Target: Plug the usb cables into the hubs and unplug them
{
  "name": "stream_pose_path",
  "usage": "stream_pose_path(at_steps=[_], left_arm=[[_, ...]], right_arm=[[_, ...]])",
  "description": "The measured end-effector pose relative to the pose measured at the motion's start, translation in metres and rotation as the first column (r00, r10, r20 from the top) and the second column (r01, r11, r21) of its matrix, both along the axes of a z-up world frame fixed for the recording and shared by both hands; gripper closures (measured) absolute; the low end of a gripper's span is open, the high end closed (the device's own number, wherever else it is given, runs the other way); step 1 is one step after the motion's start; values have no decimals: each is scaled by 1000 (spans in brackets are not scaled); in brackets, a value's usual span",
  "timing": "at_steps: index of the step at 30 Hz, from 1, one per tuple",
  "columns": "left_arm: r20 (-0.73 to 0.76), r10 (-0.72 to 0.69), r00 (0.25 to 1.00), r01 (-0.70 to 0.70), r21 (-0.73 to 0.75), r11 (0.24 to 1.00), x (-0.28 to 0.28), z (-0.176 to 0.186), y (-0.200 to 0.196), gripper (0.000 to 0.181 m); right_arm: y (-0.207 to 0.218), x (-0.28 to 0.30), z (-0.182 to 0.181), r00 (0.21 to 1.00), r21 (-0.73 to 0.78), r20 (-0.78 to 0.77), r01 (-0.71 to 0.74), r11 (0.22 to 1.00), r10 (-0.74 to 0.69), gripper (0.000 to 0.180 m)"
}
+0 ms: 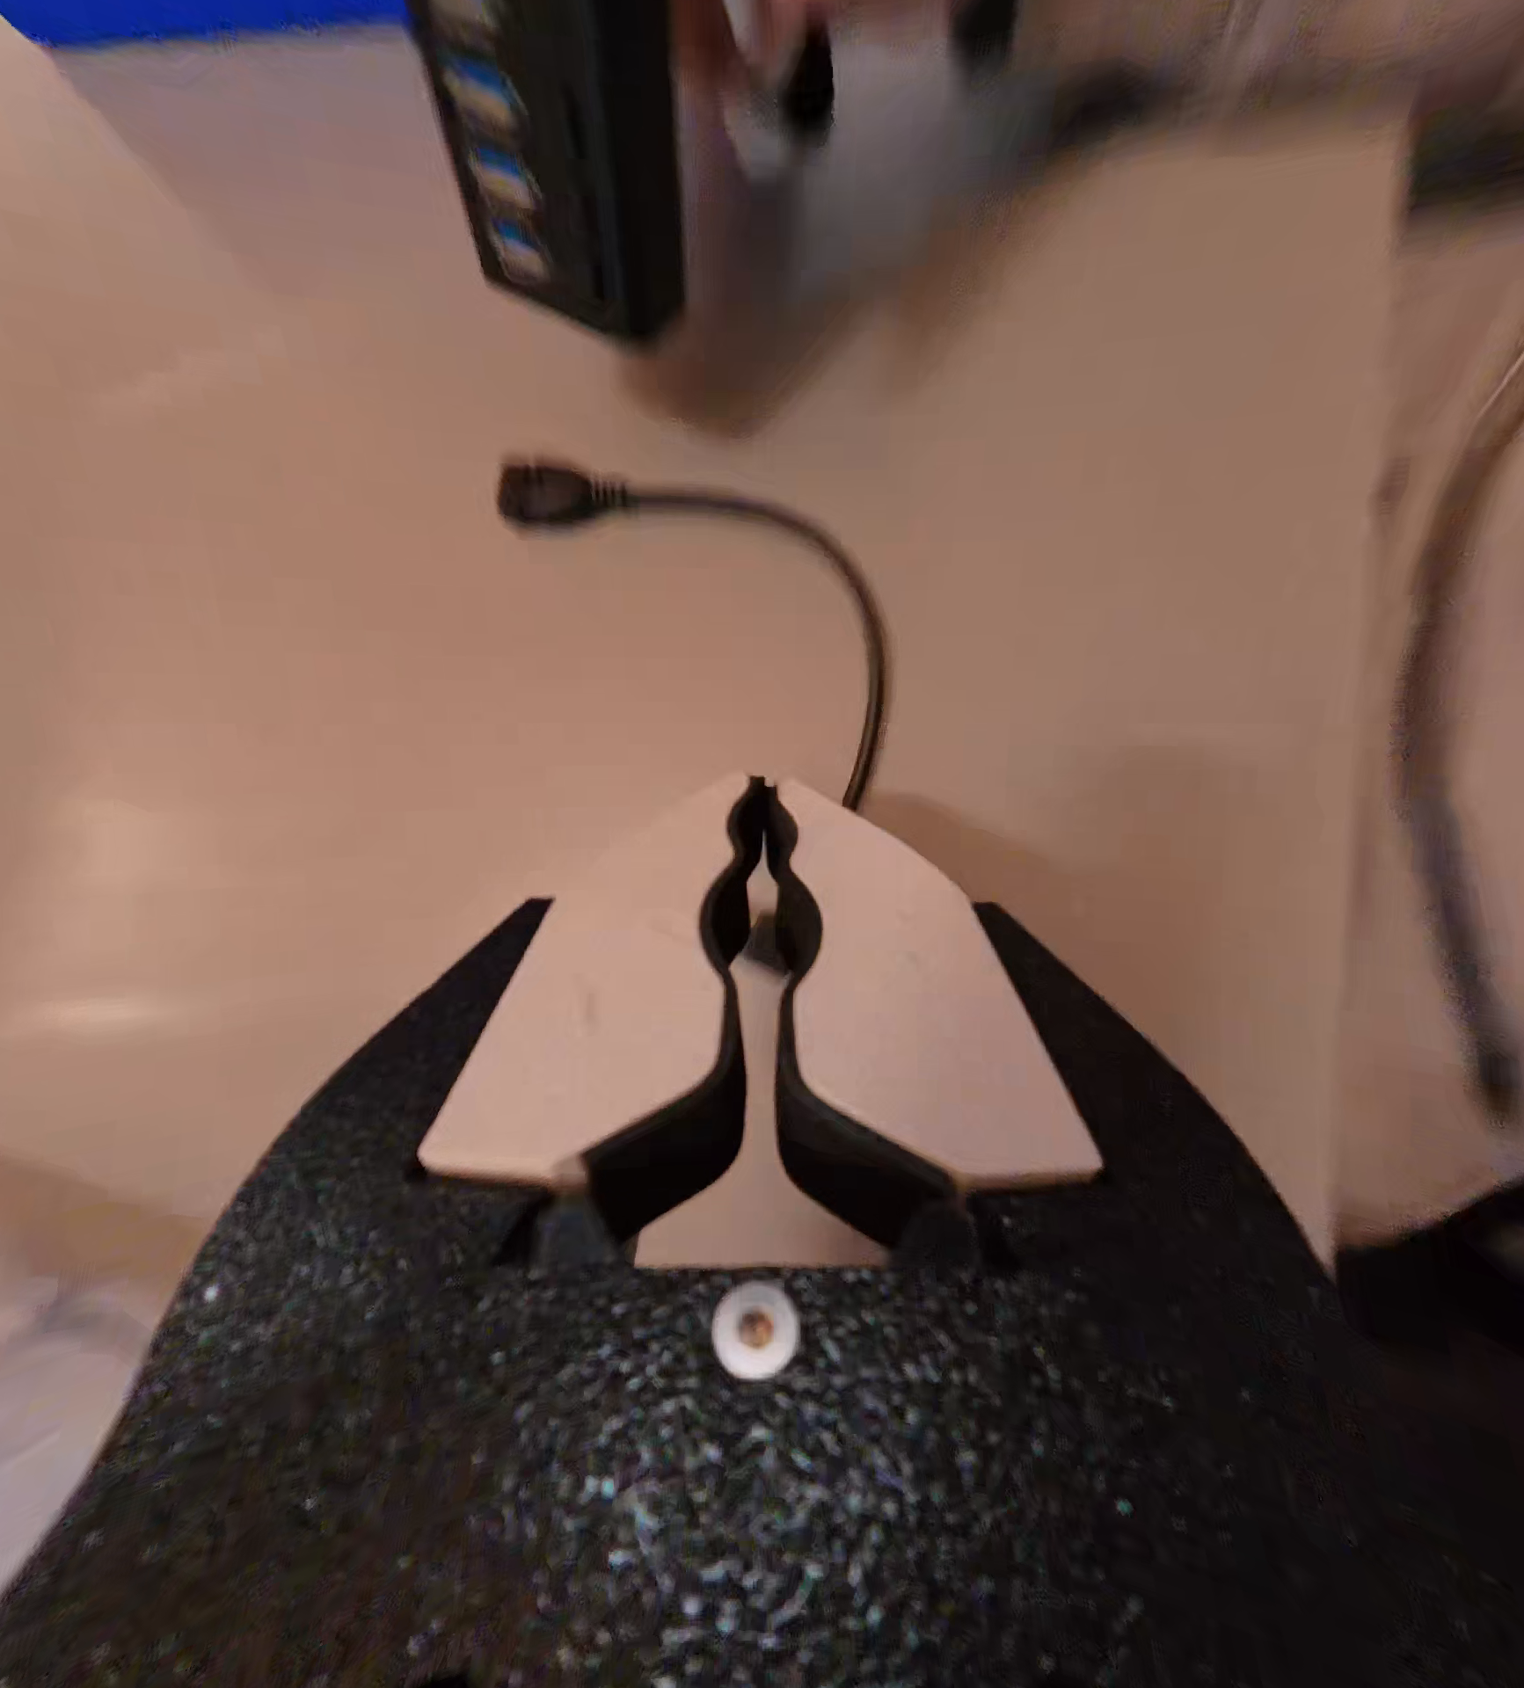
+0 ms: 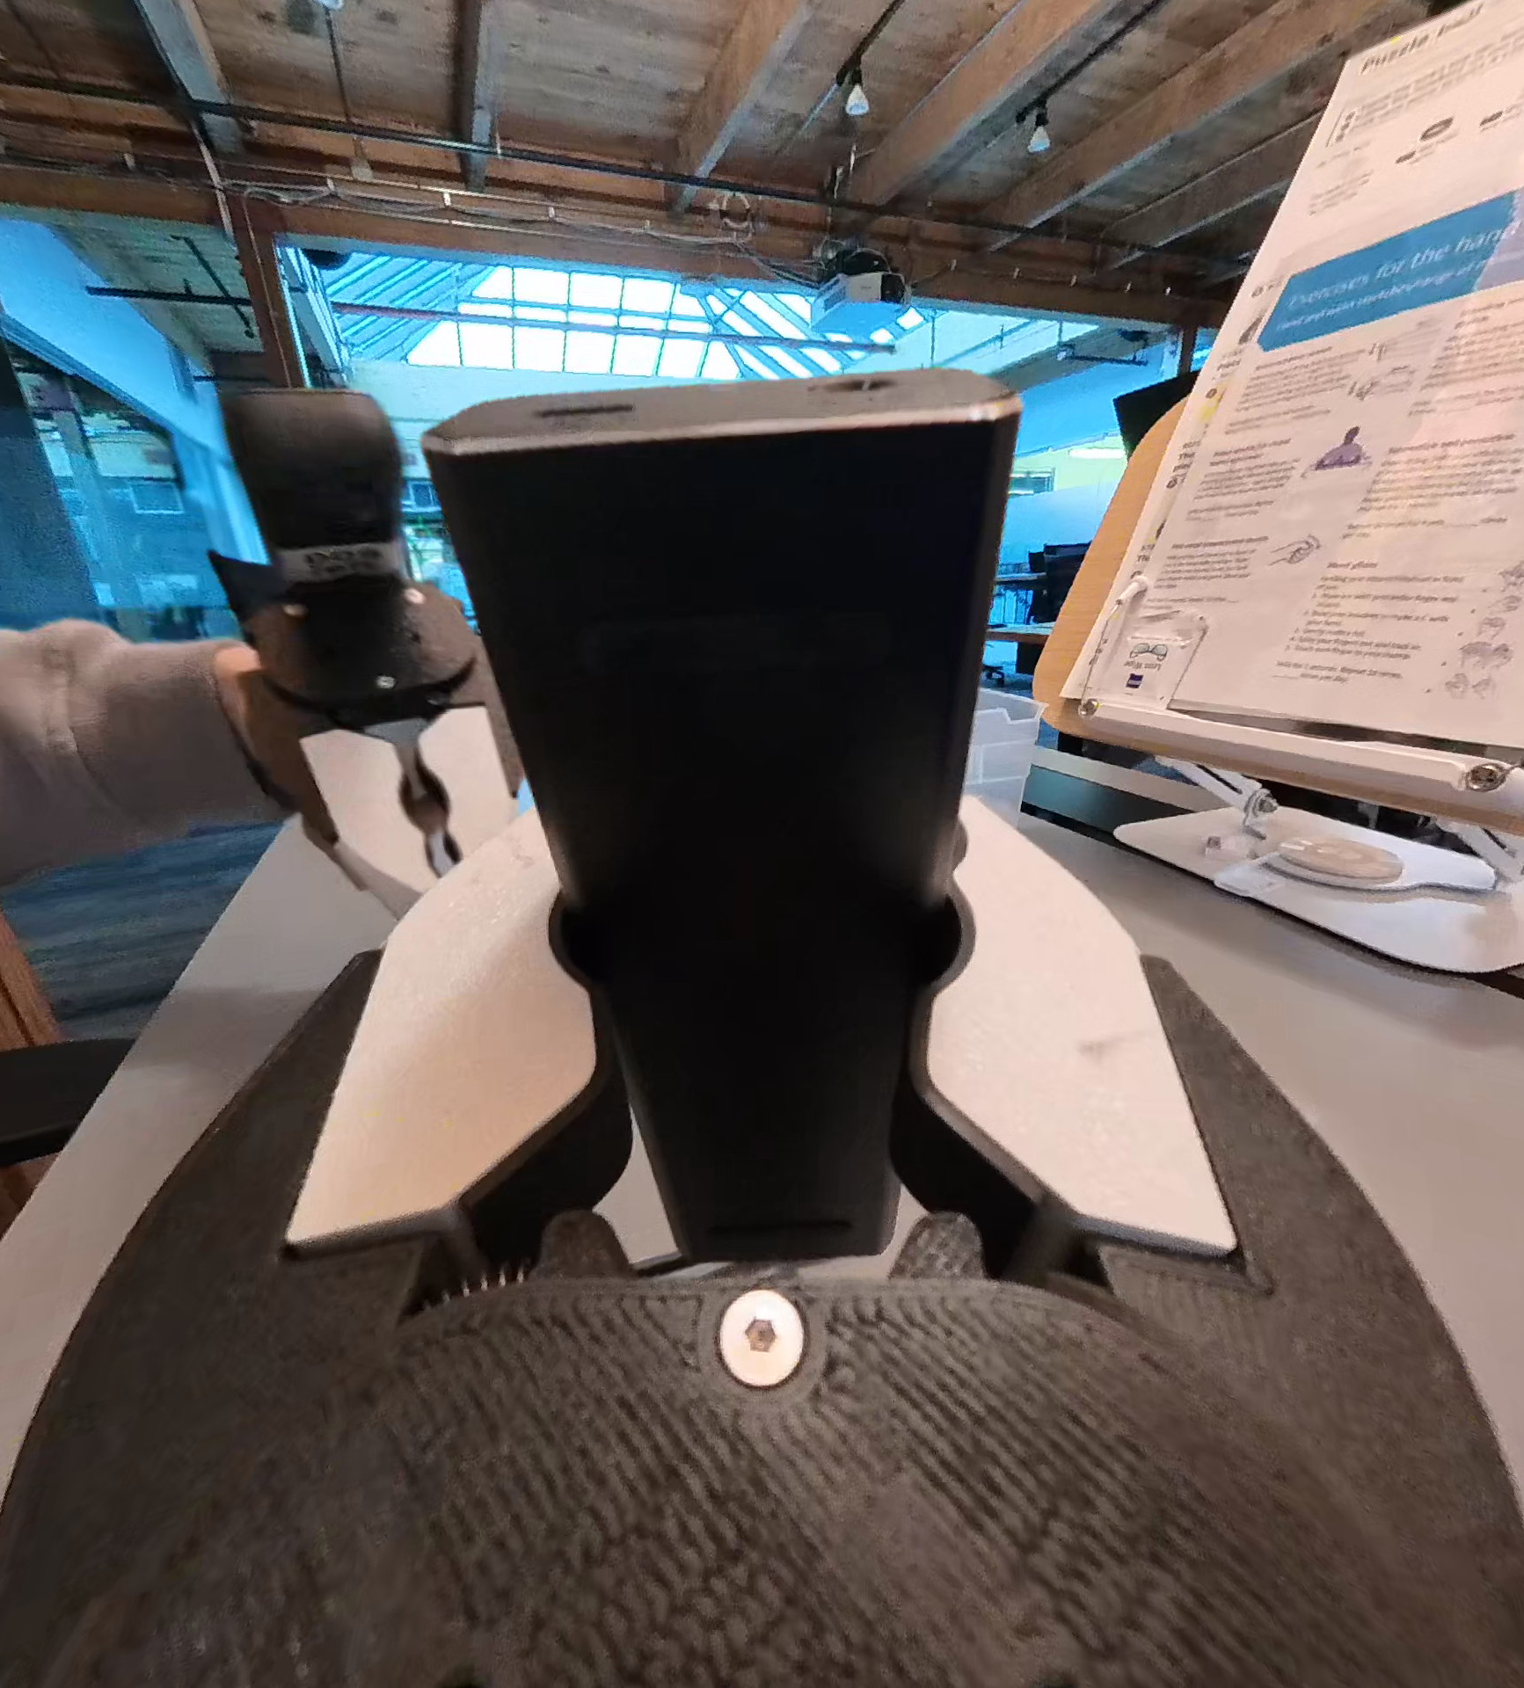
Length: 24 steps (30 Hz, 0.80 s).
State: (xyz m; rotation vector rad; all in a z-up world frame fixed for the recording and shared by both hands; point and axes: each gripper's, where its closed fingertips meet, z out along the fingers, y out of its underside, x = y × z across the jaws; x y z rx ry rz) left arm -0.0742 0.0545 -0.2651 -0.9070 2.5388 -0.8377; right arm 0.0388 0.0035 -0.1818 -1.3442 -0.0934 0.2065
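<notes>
The left tool (image 1: 762,785) has its fingers pressed together at the tips, pinching a thin black cable (image 1: 868,676); the cable rises from just right of the tips, arcs toward 11 o'clock and ends in a free black plug (image 1: 548,493) above the tabletop (image 1: 237,639); at 12 o'clock in this view a black hub (image 1: 575,164) hangs tilted, its row of blue ports turned toward 9 o'clock, the blurred right tool behind it. The right wrist view shows what the left cannot: the right tool (image 2: 758,877) is clamped around the same hub (image 2: 730,639), which stands upright between both fingers, plain back toward the camera; the ports are hidden here. At 9 o'clock the left tool (image 2: 429,822) points down, held by a hand (image 2: 260,731) in a grey sleeve (image 2: 73,749); at 2 o'clock a document stand (image 2: 1343,639) with printed sheets sits on the tabletop (image 2: 1379,1096).
</notes>
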Motion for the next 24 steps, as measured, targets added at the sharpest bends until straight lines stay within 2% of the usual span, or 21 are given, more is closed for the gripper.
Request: stream_pose_path(at_steps=[1, 2, 3, 5, 6, 8, 10, 12, 15, 17, 21, 23, 24], left_arm=[[23, 58, 998, -54, -139, 989, 6, 7, -6, 181], [29, 103, 994, -94, -231, 968, 11, 9, -7, 181], [20, 144, 989, -135, -249, 959, 14, 4, -2, 181], [20, 187, 982, -183, -134, 974, 12, -15, 12, 181], [28, 137, 990, -135, -69, 988, 6, -22, 10, 181], [61, 15, 998, -20, 84, 996, -3, -34, -1, 164], [15, -58, 998, 53, 255, 966, -9, -50, -8, 158], [-38, -50, 998, 60, 348, 936, -5, -62, -12, 158], [-122, -52, 991, 82, 257, 963, 1, -68, -36, 162], [-211, -23, 977, 64, 189, 980, 0, -70, -45, 176], [-264, 86, 961, -61, 99, 993, 7, -70, -44, 178], [-257, 171, 951, -195, -73, 978, 16, -59, -47, 178], [-238, 223, 946, -272, -203, 941, 25, -47, -47, 178]], right_arm=[[-1, -1, 1, 1000, 5, -5, -11, 1000, 11, 107], [-1, -2, 2, 1000, 10, -9, -20, 1000, 20, 107], [-1, -3, 1, 1000, 8, -10, -26, 1000, 26, 107], [0, -6, -2, 999, -10, 4, -39, 999, 39, 107], [1, -7, -4, 999, -21, 16, -41, 999, 42, 107], [3, -9, -7, 998, -38, 34, -43, 998, 44, 107], [5, -11, -9, 998, -47, 42, -49, 998, 51, 107], [6, -15, -10, 997, -54, 53, -57, 997, 59, 107], [7, -17, -12, 995, -64, 79, -55, 996, 60, 107], [6, -18, -13, 995, -65, 78, -59, 996, 64, 107], [3, -15, -7, 997, -34, 60, -51, 998, 53, 107], [0, -13, -3, 997, -9, 53, -49, 999, 50, 107], [-2, -12, 0, 998, 7, 46, -47, 999, 47, 107]])
